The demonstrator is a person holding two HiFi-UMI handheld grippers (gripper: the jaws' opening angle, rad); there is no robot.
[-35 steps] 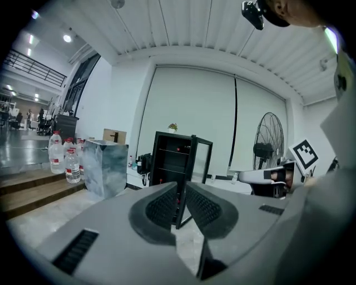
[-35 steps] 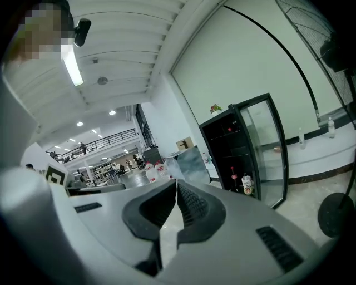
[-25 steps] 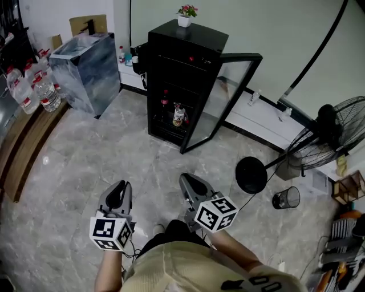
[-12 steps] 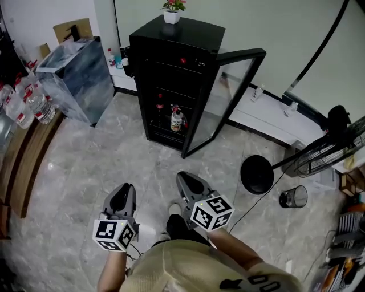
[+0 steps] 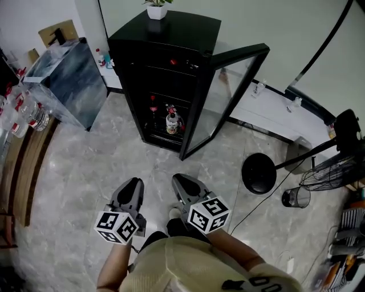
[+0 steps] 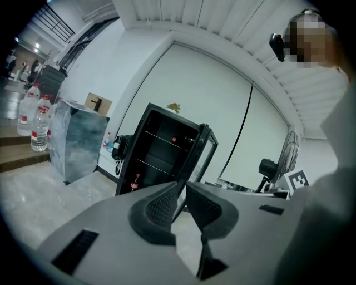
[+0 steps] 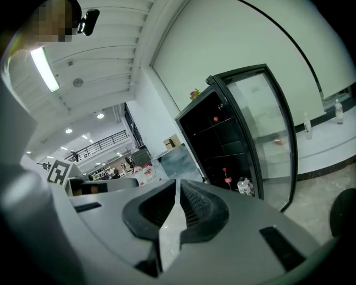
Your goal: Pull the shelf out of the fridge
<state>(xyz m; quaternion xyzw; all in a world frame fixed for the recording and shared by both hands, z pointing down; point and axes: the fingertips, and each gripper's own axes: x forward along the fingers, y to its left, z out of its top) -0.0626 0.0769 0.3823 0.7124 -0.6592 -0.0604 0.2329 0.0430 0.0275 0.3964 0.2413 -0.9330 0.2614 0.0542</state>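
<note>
Head view, looking steeply down on a grey marbled floor (image 5: pixel 85 171).

- Fridge (image 5: pixel 171 34): black, upright, at the floor's far edge against the wall. Its glass door (image 5: pixel 231 97) is swung wide open to the right.
- Shelf (image 6: pixel 164 138): a thin wire rack, one of several seated inside the fridge cavity, none drawn forward.
- Bottles (image 5: pixel 171 121): a few standing on a lower rack inside the fridge.
- Potted plant (image 5: pixel 155 8): on the fridge top, at its back edge.
- Left gripper (image 5: pixel 133 183): over the near floor, well apart from the fridge and pointing toward it. In the left gripper view, the left gripper (image 6: pixel 181 192) has its pads drawn together with nothing between them.
- Right gripper (image 5: pixel 180 181): just beside the left one and likewise aimed at the fridge. In the right gripper view, the right gripper (image 7: pixel 178 195) has its pads closed against each other and is empty.
- Blue-grey cabinet (image 5: pixel 68 80): left of the fridge.
- Water bottles (image 5: pixel 25 114): clustered at the floor's left edge.
- Standing fan (image 5: pixel 342 154): at the right edge, its round base (image 5: pixel 258 173) on the floor.
- Mesh bin (image 5: pixel 295 197): near the fan base.
</note>
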